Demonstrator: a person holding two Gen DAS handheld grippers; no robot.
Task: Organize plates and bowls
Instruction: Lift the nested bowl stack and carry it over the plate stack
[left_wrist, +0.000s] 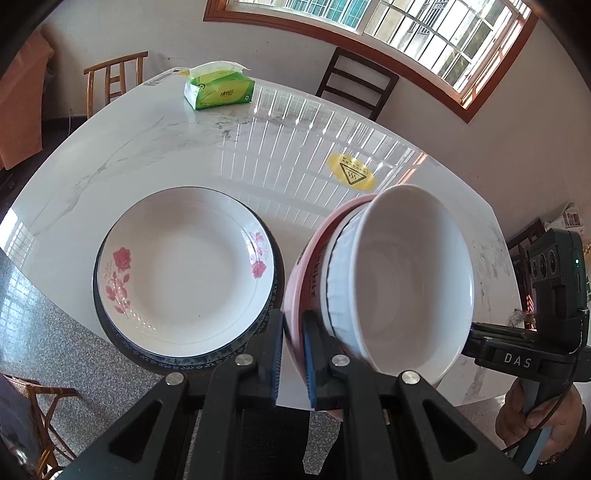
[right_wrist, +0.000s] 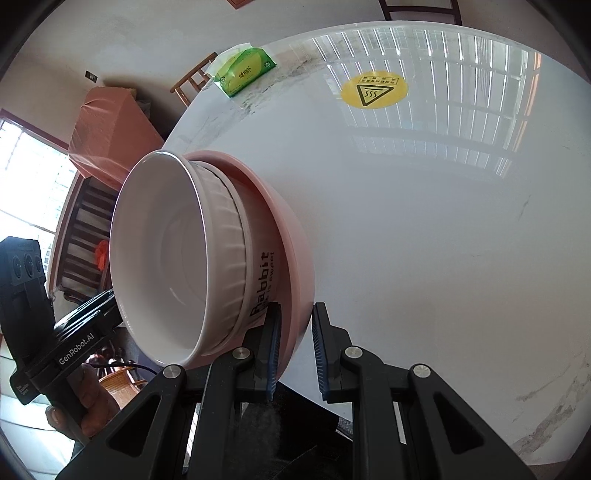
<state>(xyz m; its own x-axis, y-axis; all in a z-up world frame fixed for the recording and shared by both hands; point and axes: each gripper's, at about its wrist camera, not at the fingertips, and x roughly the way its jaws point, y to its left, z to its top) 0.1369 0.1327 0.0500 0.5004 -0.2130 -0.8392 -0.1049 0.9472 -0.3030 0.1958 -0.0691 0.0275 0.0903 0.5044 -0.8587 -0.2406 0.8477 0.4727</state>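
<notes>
Both grippers, left (left_wrist: 293, 350) and right (right_wrist: 295, 350), pinch the pink bowl (left_wrist: 304, 273) rim; the tilted white bowl (left_wrist: 399, 288) inside could slide out.

Table top (left_wrist: 155, 147): polished, glossy marble-look stone. Plates (left_wrist: 184, 266) and white bowl (left_wrist: 406, 284): glazed, smooth ceramic. Pink bowl (right_wrist: 291, 236): smooth, satin finish. Tissue pack (left_wrist: 219, 88): glossy plastic film.

Opposed close wrist views, shared bowls (left_wrist: 399, 280)

White ribbed bowl (left_wrist: 402, 280) nested in pink bowl (left_wrist: 306, 258), tilted; rose plate (left_wrist: 184, 266) atop blue-rimmed plate (left_wrist: 177, 360).
</notes>
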